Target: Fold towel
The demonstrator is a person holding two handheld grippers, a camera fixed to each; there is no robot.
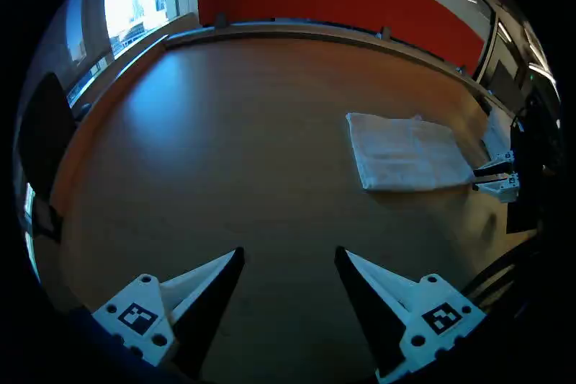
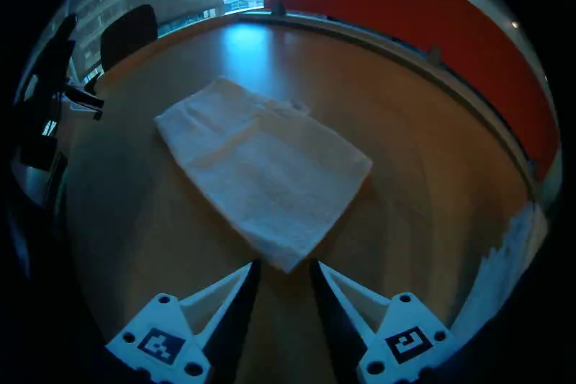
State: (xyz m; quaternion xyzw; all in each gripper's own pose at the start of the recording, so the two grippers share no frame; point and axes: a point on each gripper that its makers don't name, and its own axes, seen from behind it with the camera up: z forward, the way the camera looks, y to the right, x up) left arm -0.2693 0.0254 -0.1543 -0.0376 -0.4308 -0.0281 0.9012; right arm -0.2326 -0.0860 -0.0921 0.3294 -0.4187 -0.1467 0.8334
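We are finding the towel lying folded flat on the wooden surface. The right hand-held gripper is standing part-open, gripping nothing, the towel's near corner just at its tips — placed, we judge, to take that corner. The left hand-held gripper is hanging wide open over bare wood, well apart from the towel.

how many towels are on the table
2. One folded towel lies in the middle of the table, its corner just ahead of the right gripper. A second white cloth, likely a towel, lies at the table's edge, partly cut off.
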